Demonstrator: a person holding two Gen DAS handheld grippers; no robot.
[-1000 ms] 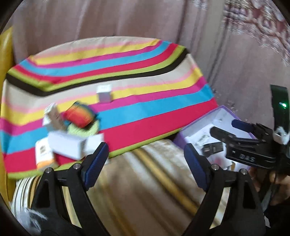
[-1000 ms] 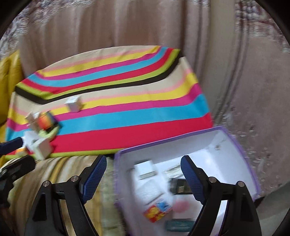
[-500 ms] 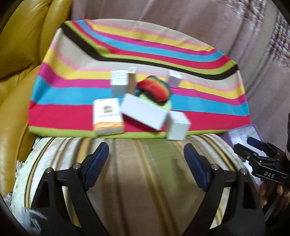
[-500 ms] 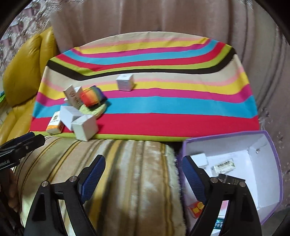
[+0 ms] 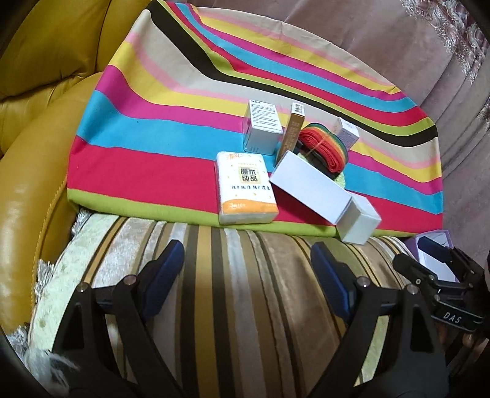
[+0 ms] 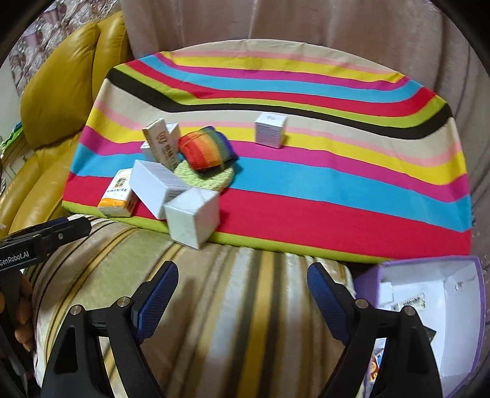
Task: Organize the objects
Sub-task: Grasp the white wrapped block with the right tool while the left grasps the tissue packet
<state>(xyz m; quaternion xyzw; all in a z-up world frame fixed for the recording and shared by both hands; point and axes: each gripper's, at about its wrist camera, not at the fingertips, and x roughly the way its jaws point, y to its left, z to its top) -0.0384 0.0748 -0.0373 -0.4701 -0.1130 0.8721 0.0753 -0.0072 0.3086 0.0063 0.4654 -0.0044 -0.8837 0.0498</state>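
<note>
I see a flat cushion covered in smooth, brightly striped cloth [image 6: 306, 171] lying on a plush, ribbed velvet throw in beige and gold stripes [image 6: 239, 306], with a glossy mustard-yellow leather sofa [image 5: 39, 128] to the left and a dull mauve curtain [image 6: 306, 24] behind. On the stripes a cluster sits near the front edge: a soft plastic tissue pack with an orange base [image 5: 243, 186], a long white cardboard box [image 5: 309, 191] lying aslant, a small white cardboard cube [image 5: 358, 222] hanging over the cushion's edge, a rolled rainbow-striped fabric bundle [image 6: 206, 148] resting on a round green woven coaster [image 6: 205, 177], and a slim tan carton [image 6: 160, 144] leaning against a white box. One more small white ribbed box [image 6: 271, 128] stands well apart from them. A purple-walled cardboard box [image 6: 444, 309] with a white interior sits at lower right.

My left gripper [image 5: 246, 277] and my right gripper [image 6: 242, 298] both hang over the velvet with blue pads spread wide and nothing between them; the cluster lies ahead of the left one, ahead and left of the right.
</note>
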